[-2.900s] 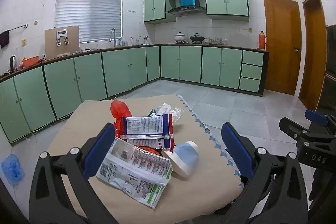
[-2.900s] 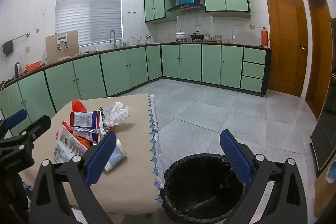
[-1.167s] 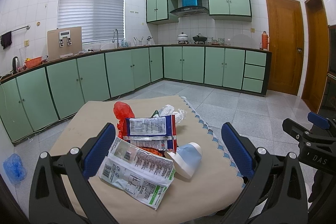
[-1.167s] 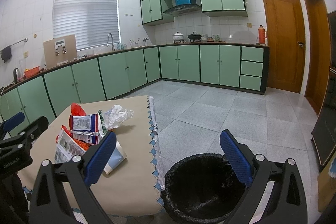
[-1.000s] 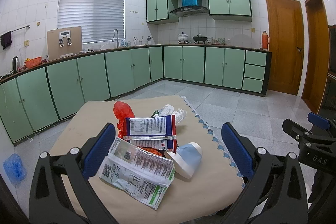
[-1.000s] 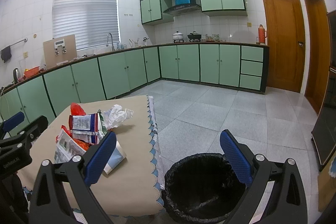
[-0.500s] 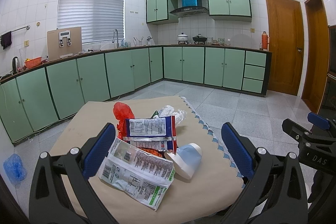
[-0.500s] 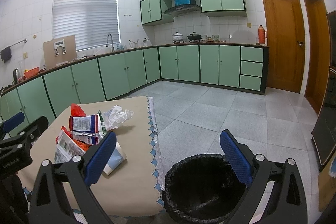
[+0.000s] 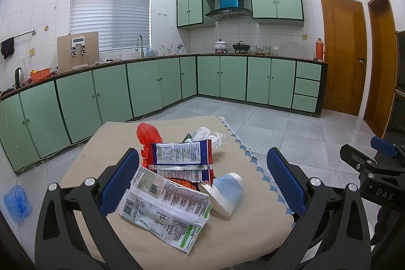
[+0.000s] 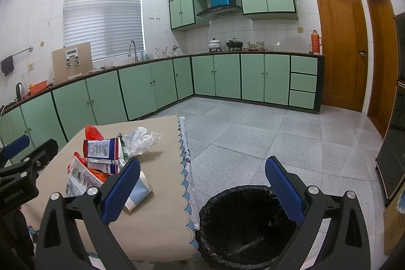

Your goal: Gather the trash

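A pile of trash lies on the beige-clothed table [image 9: 248,224]: a white and green wrapper [image 9: 164,209], a blue and red snack bag [image 9: 181,158], a tipped blue paper cup [image 9: 225,192], a red plastic bag [image 9: 146,134] and crumpled white plastic [image 9: 208,134]. My left gripper [image 9: 202,176] is open and empty, just short of the pile. My right gripper [image 10: 202,184] is open and empty, above the black-lined trash bin [image 10: 243,224] beside the table [image 10: 162,219]. The pile shows in the right wrist view too, with the snack bag [image 10: 101,151] and white plastic [image 10: 141,139].
Green cabinets [image 9: 114,95] run along the far walls. Grey tiled floor [image 10: 253,133] lies beyond the table. Wooden doors [image 10: 339,47] stand at the right. A blue bag [image 9: 16,203] lies on the floor at the left.
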The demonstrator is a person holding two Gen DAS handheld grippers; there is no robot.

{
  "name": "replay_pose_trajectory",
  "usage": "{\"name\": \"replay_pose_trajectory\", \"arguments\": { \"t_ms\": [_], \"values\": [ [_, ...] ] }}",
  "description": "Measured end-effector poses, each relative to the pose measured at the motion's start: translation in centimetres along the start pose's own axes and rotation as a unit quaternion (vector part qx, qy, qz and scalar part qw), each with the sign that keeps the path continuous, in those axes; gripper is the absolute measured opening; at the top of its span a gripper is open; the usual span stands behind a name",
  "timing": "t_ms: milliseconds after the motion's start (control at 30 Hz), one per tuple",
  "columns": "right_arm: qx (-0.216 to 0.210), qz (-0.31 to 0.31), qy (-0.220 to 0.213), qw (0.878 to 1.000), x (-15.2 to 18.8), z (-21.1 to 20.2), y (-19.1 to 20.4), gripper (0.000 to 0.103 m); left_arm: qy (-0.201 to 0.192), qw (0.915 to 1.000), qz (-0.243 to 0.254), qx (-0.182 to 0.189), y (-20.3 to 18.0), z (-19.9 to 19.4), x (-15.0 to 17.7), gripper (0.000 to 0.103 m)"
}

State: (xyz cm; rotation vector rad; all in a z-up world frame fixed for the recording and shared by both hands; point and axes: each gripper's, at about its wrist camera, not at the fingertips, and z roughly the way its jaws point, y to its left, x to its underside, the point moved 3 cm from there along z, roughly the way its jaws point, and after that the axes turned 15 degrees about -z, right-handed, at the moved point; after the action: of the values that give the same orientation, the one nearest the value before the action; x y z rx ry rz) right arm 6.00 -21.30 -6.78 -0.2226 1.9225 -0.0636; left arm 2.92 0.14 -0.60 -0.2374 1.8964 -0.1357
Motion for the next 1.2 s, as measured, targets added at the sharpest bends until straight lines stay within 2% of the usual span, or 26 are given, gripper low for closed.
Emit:
{"name": "replay_pose_trajectory", "arguments": {
  "t_ms": [400,667,833,1000,1200],
  "values": [
    [0.005,-0.007,-0.001,1.0,0.1,0.9,0.7,0.097,-0.005,0.9999,-0.002,-0.009,1.0,0.8,0.2,0.098],
    [-0.025,-0.015,0.008,1.0,0.9,4.4,3.2,0.097,-0.034,0.9984,-0.009,-0.045,5.3,2.1,0.4,0.098],
    [-0.064,-0.029,0.0,0.997,1.3,6.6,6.0,0.097,-0.025,0.9977,-0.009,-0.062,7.8,3.5,1.4,0.098],
    [-0.113,-0.038,0.015,0.993,2.2,8.7,8.8,0.097,-0.011,0.9965,-0.016,-0.081,10.5,5.2,2.3,0.098],
    [-0.157,-0.047,0.037,0.986,2.7,11.2,12.2,0.084,-0.006,0.9929,-0.015,-0.118,13.2,6.7,3.7,0.098]
  ]
}}
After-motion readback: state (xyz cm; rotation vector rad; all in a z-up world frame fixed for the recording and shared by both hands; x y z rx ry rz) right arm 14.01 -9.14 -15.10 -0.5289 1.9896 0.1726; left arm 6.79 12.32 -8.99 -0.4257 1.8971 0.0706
